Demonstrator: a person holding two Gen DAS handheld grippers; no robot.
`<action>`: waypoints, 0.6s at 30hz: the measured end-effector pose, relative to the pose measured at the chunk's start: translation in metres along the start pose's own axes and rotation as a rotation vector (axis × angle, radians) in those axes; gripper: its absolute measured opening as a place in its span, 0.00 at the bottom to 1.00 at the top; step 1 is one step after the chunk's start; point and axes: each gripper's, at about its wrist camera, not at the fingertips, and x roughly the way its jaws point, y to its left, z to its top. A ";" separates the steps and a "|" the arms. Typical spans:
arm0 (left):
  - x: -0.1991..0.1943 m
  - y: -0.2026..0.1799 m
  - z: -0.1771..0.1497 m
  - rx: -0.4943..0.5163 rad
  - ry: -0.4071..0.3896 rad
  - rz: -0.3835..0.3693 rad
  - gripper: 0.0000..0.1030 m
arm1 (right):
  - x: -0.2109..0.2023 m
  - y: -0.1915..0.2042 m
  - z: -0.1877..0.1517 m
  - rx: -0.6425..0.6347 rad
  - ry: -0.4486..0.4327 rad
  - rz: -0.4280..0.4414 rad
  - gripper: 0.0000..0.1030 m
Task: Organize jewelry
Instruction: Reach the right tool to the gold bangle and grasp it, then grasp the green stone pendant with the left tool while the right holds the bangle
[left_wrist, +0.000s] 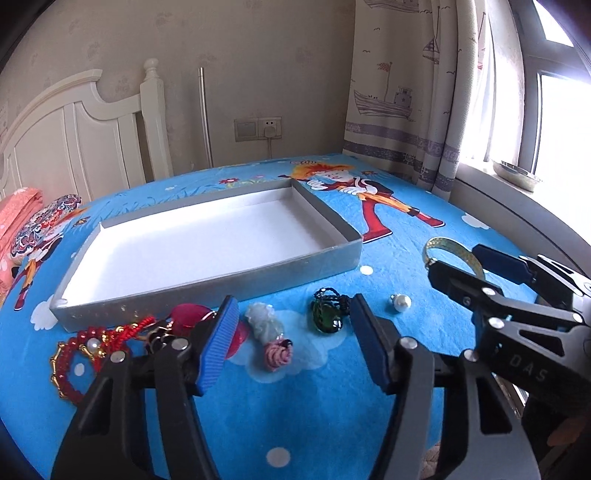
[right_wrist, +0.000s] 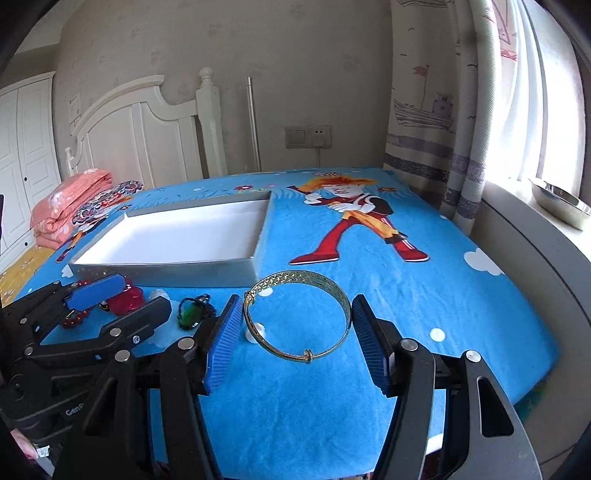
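Observation:
A gold bangle (right_wrist: 334, 284) lies between the pads of my right gripper (right_wrist: 297, 306), which touch its left and right sides. A pearl bead (right_wrist: 255, 334) rests just under its left edge. My left gripper (left_wrist: 293, 306) stands open low over the blue bedsheet. Between its fingers lie a pale jade piece (left_wrist: 260, 317), a pink knot (left_wrist: 277, 354) and a dark green ring (left_wrist: 327, 314), none of them touched. Red beads (left_wrist: 70, 369) and a red pendant (left_wrist: 188, 314) sit by its left finger. The grey box (left_wrist: 321, 258) with a white floor lies beyond.
A white headboard (left_wrist: 74, 140) and folded pink bedding (right_wrist: 70, 206) are at the far left. Curtains (right_wrist: 461, 147) and a windowsill with a metal bowl (right_wrist: 557, 201) border the right. The bed's edge curves along the right side.

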 end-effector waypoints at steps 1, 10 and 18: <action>0.003 -0.003 0.000 -0.004 0.004 0.012 0.59 | -0.001 -0.004 -0.001 0.003 0.002 -0.007 0.57; 0.024 -0.032 0.009 0.009 0.039 0.136 0.59 | -0.009 -0.023 -0.010 0.026 -0.013 -0.007 0.57; 0.046 -0.048 0.009 0.055 0.109 0.165 0.41 | -0.014 -0.029 -0.016 0.045 -0.012 0.001 0.57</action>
